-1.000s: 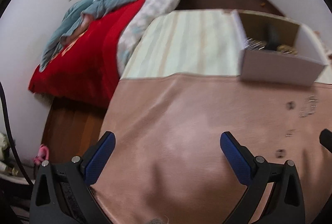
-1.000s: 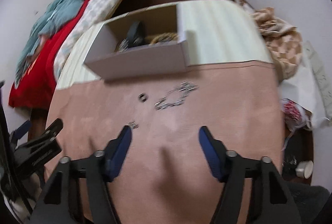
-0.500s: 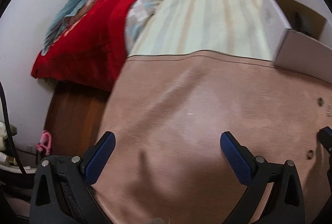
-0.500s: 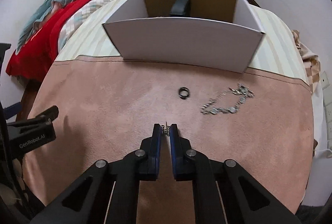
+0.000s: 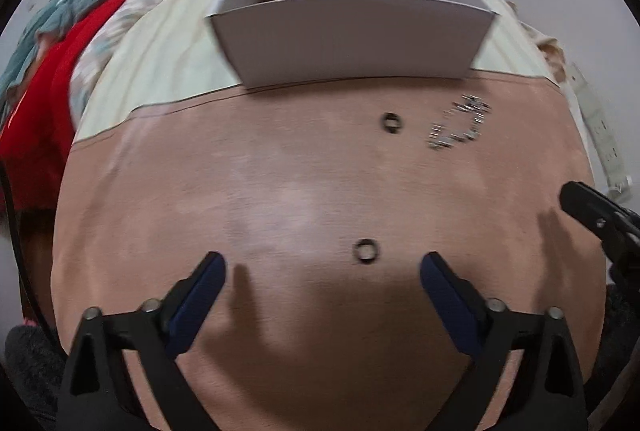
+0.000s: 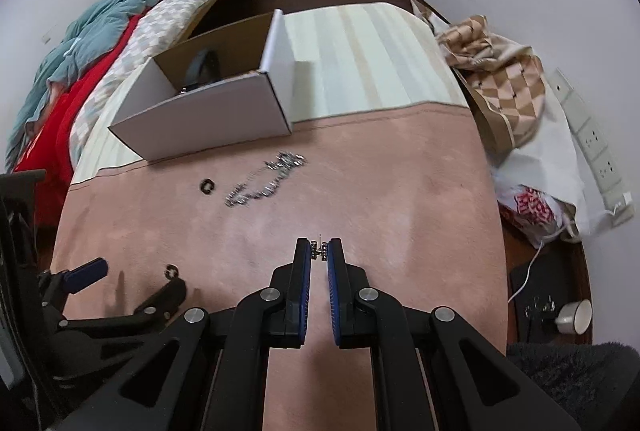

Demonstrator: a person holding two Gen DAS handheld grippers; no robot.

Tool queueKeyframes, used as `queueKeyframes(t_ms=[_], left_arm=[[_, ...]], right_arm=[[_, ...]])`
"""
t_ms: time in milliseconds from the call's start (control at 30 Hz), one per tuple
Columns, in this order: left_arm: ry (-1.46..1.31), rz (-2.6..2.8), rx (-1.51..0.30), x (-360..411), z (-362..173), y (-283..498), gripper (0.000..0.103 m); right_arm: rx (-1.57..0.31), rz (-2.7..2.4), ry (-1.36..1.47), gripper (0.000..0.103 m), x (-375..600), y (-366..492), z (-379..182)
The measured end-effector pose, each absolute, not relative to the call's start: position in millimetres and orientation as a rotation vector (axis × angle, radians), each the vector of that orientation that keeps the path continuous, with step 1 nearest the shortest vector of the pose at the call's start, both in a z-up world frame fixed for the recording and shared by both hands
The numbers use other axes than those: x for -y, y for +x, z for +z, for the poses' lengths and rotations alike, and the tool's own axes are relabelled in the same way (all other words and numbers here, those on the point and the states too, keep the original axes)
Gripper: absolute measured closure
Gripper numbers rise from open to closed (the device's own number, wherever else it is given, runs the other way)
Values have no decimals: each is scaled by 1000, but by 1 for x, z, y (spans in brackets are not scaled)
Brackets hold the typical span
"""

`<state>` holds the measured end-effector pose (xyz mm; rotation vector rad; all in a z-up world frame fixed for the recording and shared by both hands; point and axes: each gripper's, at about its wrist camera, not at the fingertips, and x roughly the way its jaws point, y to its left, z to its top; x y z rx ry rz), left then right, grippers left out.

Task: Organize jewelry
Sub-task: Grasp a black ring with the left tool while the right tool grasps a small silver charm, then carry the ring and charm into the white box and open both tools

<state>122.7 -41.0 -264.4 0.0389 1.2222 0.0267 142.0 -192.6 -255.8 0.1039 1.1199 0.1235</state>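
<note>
A dark ring (image 5: 365, 251) lies on the pink cloth (image 5: 280, 199) just ahead of my left gripper (image 5: 323, 267), whose jaws stand wide and are closing with nothing pressed between them. In the right wrist view that ring (image 6: 172, 270) sits by the left gripper's fingers (image 6: 86, 269). My right gripper (image 6: 320, 253) is shut on a small metal earring (image 6: 320, 250) held at the fingertips, above the cloth. A second dark ring (image 5: 391, 122) (image 6: 207, 186) and a silver chain (image 5: 460, 123) (image 6: 266, 180) lie nearer the open white box (image 5: 352, 39) (image 6: 208, 123), which holds some dark items.
The table carries a striped cream cloth (image 6: 360, 59) behind the pink one. A bed with red and teal bedding (image 6: 80, 43) lies to the left. Checked fabric and bags (image 6: 508, 79) crowd the right edge, with a power strip (image 6: 592, 147) and a cup (image 6: 574, 315) on the floor.
My left gripper swung right and down over the ring near the box side. My right gripper closed on the small earring and lifted it back off the cloth.
</note>
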Motion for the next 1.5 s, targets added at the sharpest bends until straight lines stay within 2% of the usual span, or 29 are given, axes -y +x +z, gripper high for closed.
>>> queueKeyframes(t_ms=[33,67,133,167,233,267,600,1067,1267,1500], left_arm=[[51,18,-1223,45,-266,123,30],[48,4,-1219,47,-265,123,34],[39,-15,-1207,50,-262,122,56],[38,-24,-1204,52,-261,122,61],[45,-34,-1199,55,-259,121,86],[49,-37,-1198,58,-258,120,92],[57,-49,-1153,50,-246,125,93],[-6,17,-928,16,-144,177,93],[-113,35,-966,-16,-130,229,93],[-161,-6,-1101,-35,-157,275,93]], right_arm=[[-1124,121,104,94,192,142,-258],[-1125,121,103,94,195,141,-259],[-1128,122,104,94,196,138,-261],[-1128,123,103,94,197,137,-261],[-1124,126,102,94,198,136,-261],[-1121,126,102,94,200,134,-260],[-1080,126,127,94,201,133,-243],[-928,222,139,94,177,179,-170],[-896,288,142,94,157,223,-150],[-1059,359,180,94,142,286,-184]])
